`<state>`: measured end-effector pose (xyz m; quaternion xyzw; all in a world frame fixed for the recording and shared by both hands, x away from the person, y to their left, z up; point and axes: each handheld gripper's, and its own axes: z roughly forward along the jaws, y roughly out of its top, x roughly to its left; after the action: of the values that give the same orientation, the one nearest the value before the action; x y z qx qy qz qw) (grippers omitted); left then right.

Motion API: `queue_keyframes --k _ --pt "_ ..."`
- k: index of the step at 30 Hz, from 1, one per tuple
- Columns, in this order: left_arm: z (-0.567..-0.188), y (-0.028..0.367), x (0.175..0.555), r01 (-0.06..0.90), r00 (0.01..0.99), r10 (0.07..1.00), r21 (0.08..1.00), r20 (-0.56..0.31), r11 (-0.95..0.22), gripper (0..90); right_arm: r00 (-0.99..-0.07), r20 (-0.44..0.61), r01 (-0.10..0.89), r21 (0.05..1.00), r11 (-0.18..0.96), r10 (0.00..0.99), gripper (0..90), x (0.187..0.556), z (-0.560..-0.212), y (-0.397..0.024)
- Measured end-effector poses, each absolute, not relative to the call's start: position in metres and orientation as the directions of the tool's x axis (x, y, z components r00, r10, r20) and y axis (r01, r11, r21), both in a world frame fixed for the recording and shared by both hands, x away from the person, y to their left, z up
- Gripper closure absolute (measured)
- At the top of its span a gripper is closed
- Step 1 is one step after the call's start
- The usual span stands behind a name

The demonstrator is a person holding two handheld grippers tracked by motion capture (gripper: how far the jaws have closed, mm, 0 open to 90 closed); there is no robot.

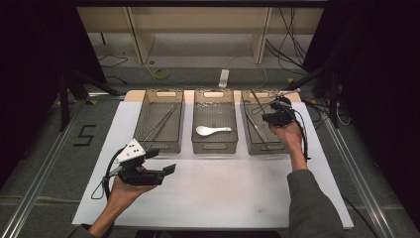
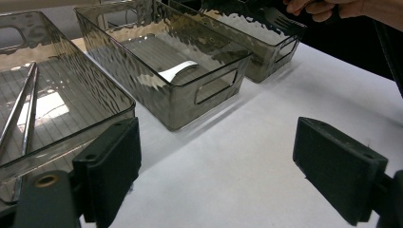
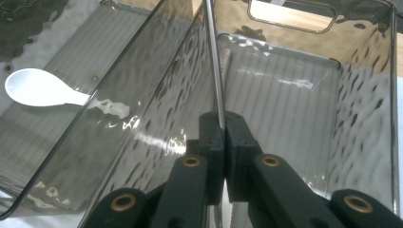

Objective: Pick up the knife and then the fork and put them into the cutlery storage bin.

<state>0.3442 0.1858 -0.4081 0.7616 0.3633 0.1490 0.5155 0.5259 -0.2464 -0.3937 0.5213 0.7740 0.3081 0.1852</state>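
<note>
Over the right-hand bin (image 1: pixel 266 130), the right gripper (image 1: pixel 273 117) has its fingers (image 3: pixel 236 142) clenched on a thin metal utensil handle (image 3: pixel 214 57) that runs up from the pads along the bin's left wall. Its far end is cut off at the top of the right gripper view, so whether it is a fork, knife or something else cannot be told there; in the left gripper view a dark fork-like head (image 2: pixel 280 20) shows at that bin's rim below the person's hand, but it is hard to make out. Another utensil lying on that bin's floor is blurred by the rippled plastic. The middle bin (image 1: pixel 214 124) holds a white soup spoon (image 1: pixel 212 130), and the left bin (image 1: pixel 161 121) holds long metal tongs (image 1: pixel 163 123), partly cut off in the left gripper view. The left gripper (image 1: pixel 153 166) hovers over the white desk (image 1: pixel 223 188) in front of the bins, fingers (image 2: pixel 111 166) released and wide apart with nothing between them.
</note>
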Motion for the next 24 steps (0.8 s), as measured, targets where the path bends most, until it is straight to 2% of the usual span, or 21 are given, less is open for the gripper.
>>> queue_keyframes --k 24 --pt "-0.41 0.181 0.343 0.4 0.709 0.689 0.889 -0.148 -0.221 15.7 -0.341 0.074 0.753 0.619 0.225 0.937 87.3 0.534 -0.411 -0.24"
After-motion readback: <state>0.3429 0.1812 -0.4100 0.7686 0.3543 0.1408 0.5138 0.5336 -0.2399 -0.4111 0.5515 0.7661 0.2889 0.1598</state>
